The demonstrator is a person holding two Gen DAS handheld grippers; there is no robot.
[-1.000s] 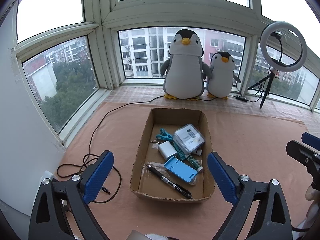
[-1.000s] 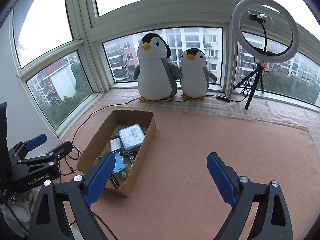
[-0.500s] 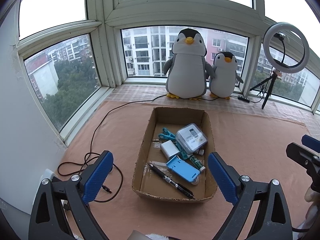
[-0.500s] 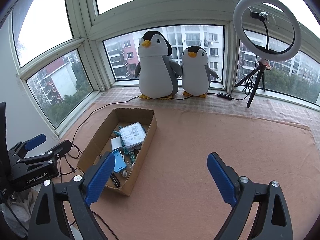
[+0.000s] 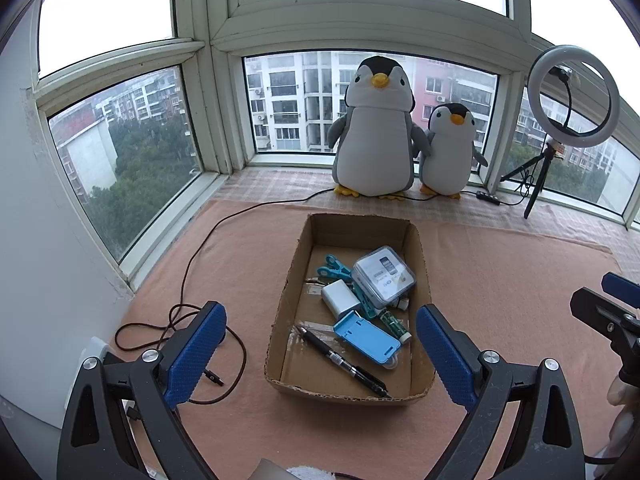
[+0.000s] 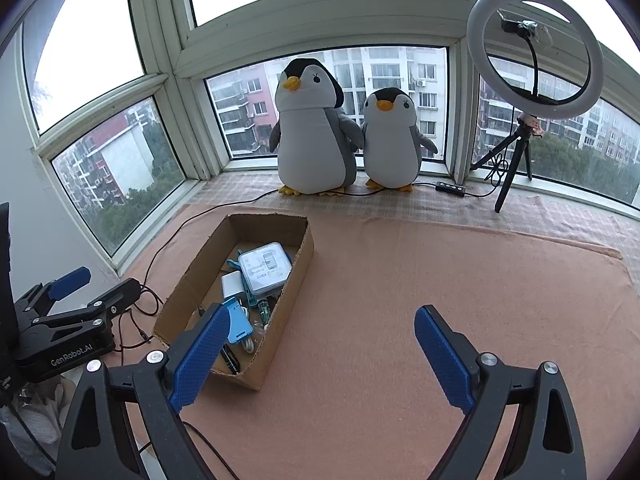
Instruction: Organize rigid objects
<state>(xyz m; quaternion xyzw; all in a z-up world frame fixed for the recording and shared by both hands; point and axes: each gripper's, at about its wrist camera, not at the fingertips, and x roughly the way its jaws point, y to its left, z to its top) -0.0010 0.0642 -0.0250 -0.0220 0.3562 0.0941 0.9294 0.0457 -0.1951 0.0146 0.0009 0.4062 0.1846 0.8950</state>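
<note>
Both tools hang released and empty above the near edge of the pink mat [image 6: 400, 280]: the left tool [image 5: 320, 344] frames the cardboard box [image 5: 422, 264], the right tool [image 6: 320, 350] faces bare mat beside it. The box sits toward the mat's left edge, holding a black pen [image 5: 344, 360], blue phone stand [image 5: 366, 338], white charger [image 5: 340, 298], teal clips [image 5: 334, 266] and a clear case [image 5: 382, 274], probably gathered there so each can be lifted out singly.
</note>
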